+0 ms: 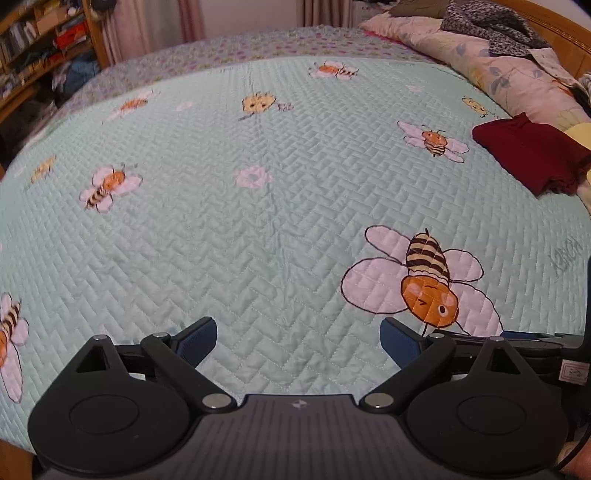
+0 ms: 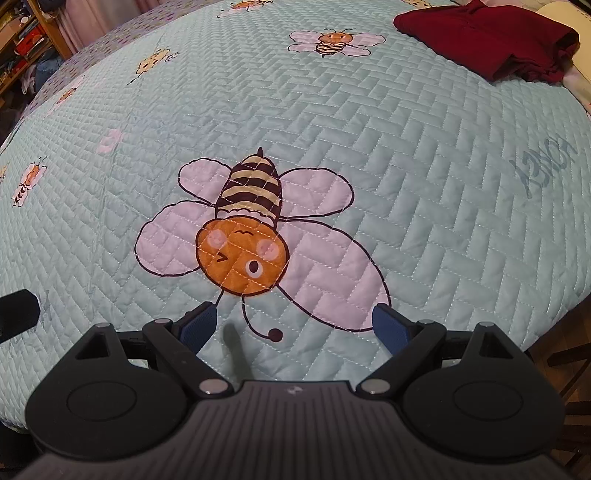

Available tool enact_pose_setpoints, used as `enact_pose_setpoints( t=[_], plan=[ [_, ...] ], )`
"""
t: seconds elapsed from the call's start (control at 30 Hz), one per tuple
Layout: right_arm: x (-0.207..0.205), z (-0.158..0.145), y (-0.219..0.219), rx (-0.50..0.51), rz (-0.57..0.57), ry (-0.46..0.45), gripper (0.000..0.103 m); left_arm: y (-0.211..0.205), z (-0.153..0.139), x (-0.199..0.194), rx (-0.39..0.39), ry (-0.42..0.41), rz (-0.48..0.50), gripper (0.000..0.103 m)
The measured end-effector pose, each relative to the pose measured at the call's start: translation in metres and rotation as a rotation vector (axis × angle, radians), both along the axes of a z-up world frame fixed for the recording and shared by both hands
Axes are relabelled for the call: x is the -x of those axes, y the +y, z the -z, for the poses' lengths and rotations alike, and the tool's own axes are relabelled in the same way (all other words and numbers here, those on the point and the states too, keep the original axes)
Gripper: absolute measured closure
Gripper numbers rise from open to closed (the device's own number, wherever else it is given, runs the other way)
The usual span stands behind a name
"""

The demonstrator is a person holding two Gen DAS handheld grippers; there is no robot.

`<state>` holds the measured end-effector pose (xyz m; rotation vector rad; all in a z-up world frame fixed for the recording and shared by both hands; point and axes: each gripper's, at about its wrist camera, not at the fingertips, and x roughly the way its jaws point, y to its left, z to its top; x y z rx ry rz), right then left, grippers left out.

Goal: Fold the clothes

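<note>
1. Nearest to me, my left gripper (image 1: 298, 341) hung over the bedspread with its jaws spread wide and nothing between the blue pads (image 1: 199, 338). Only bare quilt showed in the gap.
2. My right gripper (image 2: 295, 326) was also wide and empty, tilted down at the quilted bedspread (image 2: 424, 192) just above the antenna of a large printed bee (image 2: 245, 240).
3. At the left edge of the right wrist view a dark shape (image 2: 16, 314) poked in; I judged it to be part of the other gripper, but I could not be sure.
4. Farther off, well apart from both tools, a dark red garment (image 2: 484, 40) lay near the far right side of the bed. It looked folded into a rough rectangle, with layered edges at one end.
5. In the left wrist view the same red garment (image 1: 532, 155) sat just beside a flowered duvet (image 1: 480, 55) bunched along the headboard side, with a grey speckled cloth (image 1: 487, 26) heaped on top.
6. Farthest away, a wooden bookshelf (image 1: 40, 44) stood beyond the bed's far left corner.
7. I judged the step to be a pause between garments: one piece seemed done and set aside, and nothing lay in front of me.
8. The next move called for reaching far across to fetch another garment, perhaps from the heap, and spreading it flat on the bare quilt.
</note>
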<state>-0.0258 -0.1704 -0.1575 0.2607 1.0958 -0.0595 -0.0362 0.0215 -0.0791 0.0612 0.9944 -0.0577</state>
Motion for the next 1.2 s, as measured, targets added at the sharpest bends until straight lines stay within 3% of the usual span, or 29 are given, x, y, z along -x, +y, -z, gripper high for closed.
enact_pose_setpoints(
  t=[0.23, 1.0, 1.2],
  plan=[
    [0.0008, -0.0012, -0.0008, 0.000, 0.003, -0.002, 0.012, 0.0029, 0.0038, -0.0029, -0.001, 0.035, -0.022, 0.012],
    [0.0019, -0.0017, -0.0012, 0.000, 0.005, -0.002, 0.012, 0.0024, -0.0012, 0.0025, 0.009, -0.004, -0.012, 0.012],
    [0.0024, -0.0018, -0.0011, 0.000, 0.007, -0.002, 0.012, 0.0035, 0.0005, 0.0015, 0.050, 0.004, 0.006, 0.019]
  ],
)
